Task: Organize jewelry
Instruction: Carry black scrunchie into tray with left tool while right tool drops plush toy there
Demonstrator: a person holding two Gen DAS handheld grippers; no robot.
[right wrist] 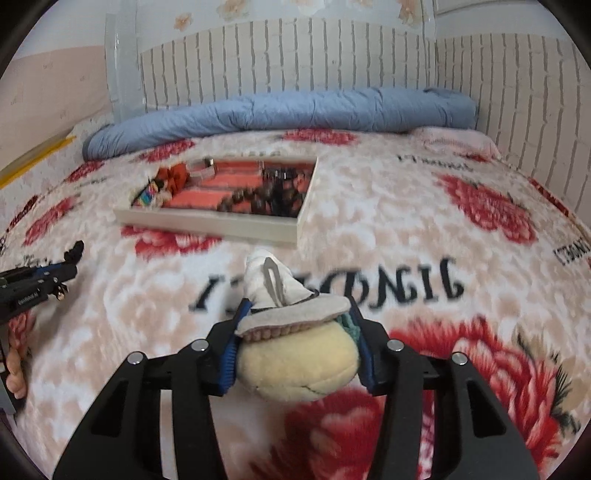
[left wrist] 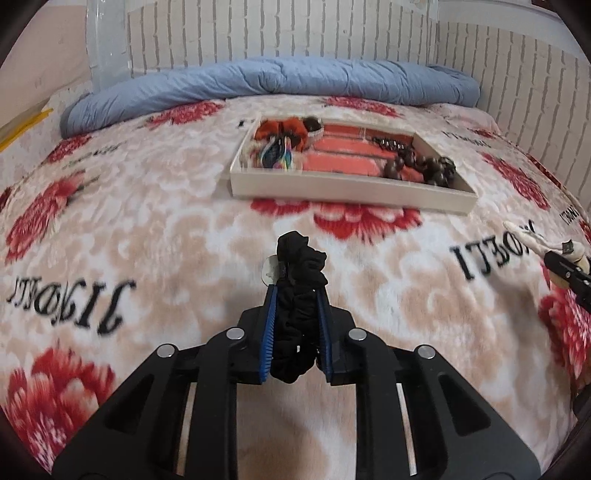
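Note:
My left gripper (left wrist: 297,291) is shut on a black scrunchie (left wrist: 299,266), which is held above the floral blanket. My right gripper (right wrist: 299,302) is shut on a plush hair clip (right wrist: 295,362), a cream ball under a white hat with a metal clip (right wrist: 273,280) on top. Ahead of both lies a shallow white tray (left wrist: 347,188) with a red lining. It holds an orange scrunchie (left wrist: 280,133), a many-coloured band and dark bead bracelets (left wrist: 417,166). The right wrist view shows the tray (right wrist: 207,221) ahead to the left and the left gripper (right wrist: 70,258) at the left edge.
A rolled blue quilt (left wrist: 280,81) lies along the far side of the bed, below a brick-patterned wall (left wrist: 332,29). The blanket (left wrist: 147,229) covers the whole bed. A person's hand (right wrist: 14,373) shows at the left edge of the right wrist view.

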